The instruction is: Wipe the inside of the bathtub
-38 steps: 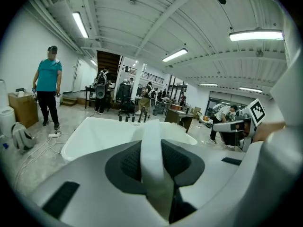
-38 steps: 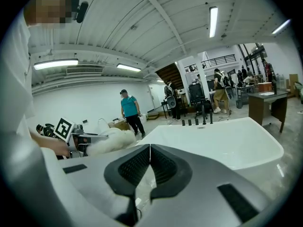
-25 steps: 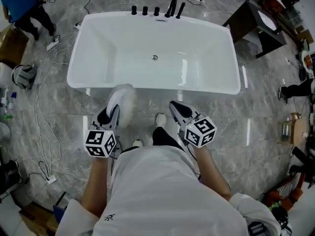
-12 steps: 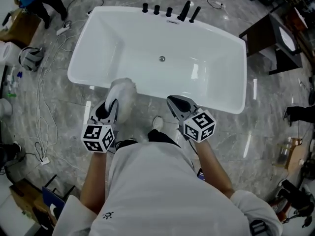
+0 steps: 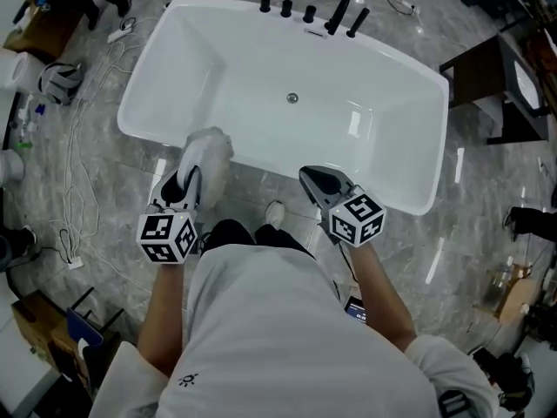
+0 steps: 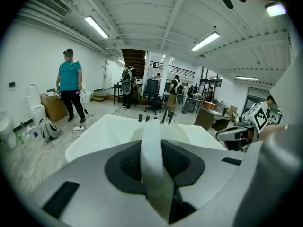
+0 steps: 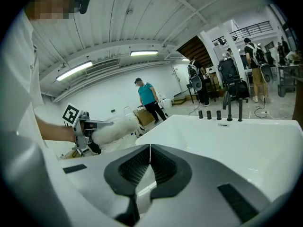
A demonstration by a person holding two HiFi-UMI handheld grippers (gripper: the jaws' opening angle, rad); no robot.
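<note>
Bathtub (image 5: 261, 64), white and rectangular, lies across our twelve o'clock in the head view, its long side toward us, and we stand on the grey marble floor (image 5: 96, 177) just short of its near rim. A row of black taps (image 5: 309, 11) stands on the far rim at twelve o'clock, and the drain (image 5: 292, 98) shows as a small round spot in the middle of the basin.

Our left gripper (image 5: 190, 179) reaches toward eleven o'clock. Its jaws are clamped on a fluffy white cloth (image 5: 207, 151); in the left gripper view a band of it runs straight up between the two dark pads. In the head view the free end of the cloth overlaps the near rim on the left side. Whether it touches the rim we cannot tell.

Our right gripper (image 5: 312, 181) points toward one o'clock, its tip at the near rim. In the right gripper view its jaws meet at the tips with nothing held between them.

Loose cables (image 5: 74, 172) trail over the floor at nine o'clock, and a dark table (image 5: 487, 85) stands at two o'clock beside the tub's right end. In the left gripper view a person in a teal shirt (image 6: 69, 77) stands beyond the tub's left end.
</note>
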